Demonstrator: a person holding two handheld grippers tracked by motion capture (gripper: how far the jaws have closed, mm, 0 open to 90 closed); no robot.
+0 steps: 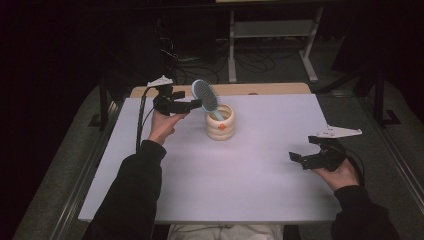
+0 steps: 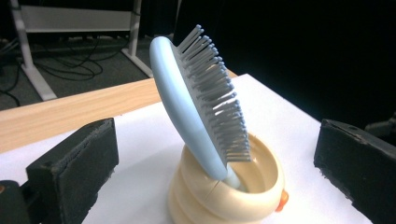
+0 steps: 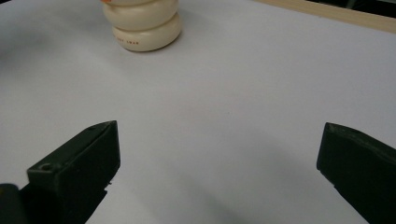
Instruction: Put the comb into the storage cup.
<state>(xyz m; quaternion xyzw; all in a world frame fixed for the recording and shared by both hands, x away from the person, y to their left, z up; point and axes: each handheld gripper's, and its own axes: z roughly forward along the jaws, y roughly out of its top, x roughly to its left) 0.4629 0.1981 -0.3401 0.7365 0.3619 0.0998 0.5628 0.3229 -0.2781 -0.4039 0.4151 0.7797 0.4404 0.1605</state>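
Nearest to us, our right claw rests on the white surface at its right side, jaws spread wide with nothing between them, well apart from the work. Farther out on the left, our left claw hovers just beside the hairbrush, jaws released and standing wide; in the left gripper view the brush sits between them, with neither pad touching it. We judge the placing step done: the blue hairbrush stands handle-down in the cream ribbed holder, its bristled head leaning out over the rim. Inside that cup we see only the brush handle; the rest of the hollow looks bare. Next, we think, the left claw must back straight away without nudging the leaning head, lest brush or holder tip.
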